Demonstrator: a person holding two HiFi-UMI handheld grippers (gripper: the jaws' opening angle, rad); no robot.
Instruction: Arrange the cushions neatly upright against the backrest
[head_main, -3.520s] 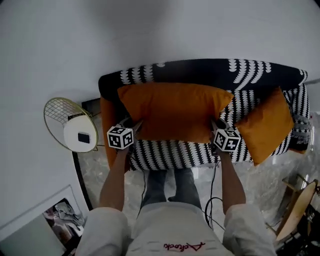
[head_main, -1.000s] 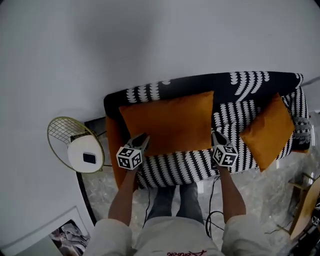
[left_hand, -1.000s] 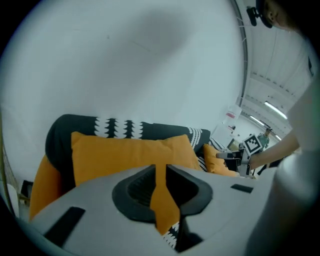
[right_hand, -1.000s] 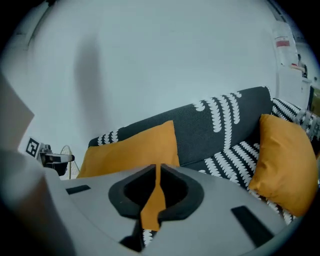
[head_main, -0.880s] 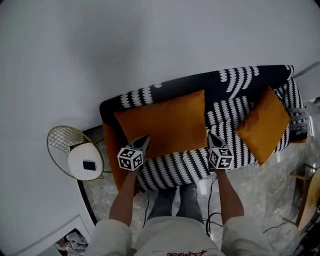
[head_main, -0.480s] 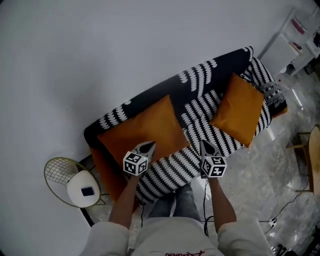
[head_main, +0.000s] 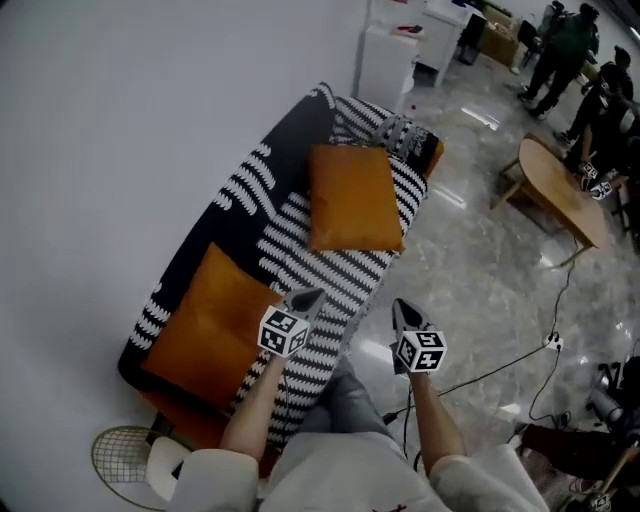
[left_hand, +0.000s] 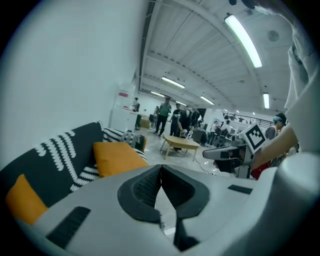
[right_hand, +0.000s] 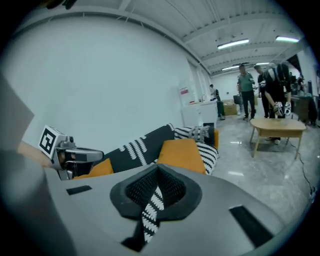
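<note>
Now the left gripper (head_main: 310, 297) and the right gripper (head_main: 400, 305) are both closed and empty at the lower centre of the head view. Behind them, on the striped sofa (head_main: 322, 272), one orange cushion (head_main: 205, 325) rests at lower left and a second cushion (head_main: 352, 197) at upper centre. To the right are a glossy grey floor (head_main: 480, 265), a wooden table (head_main: 560, 195) and some people.

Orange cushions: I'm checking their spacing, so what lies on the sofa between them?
Only bare striped sofa seat lies between the large cushion and the smaller cushion, as the head view shows.
</note>
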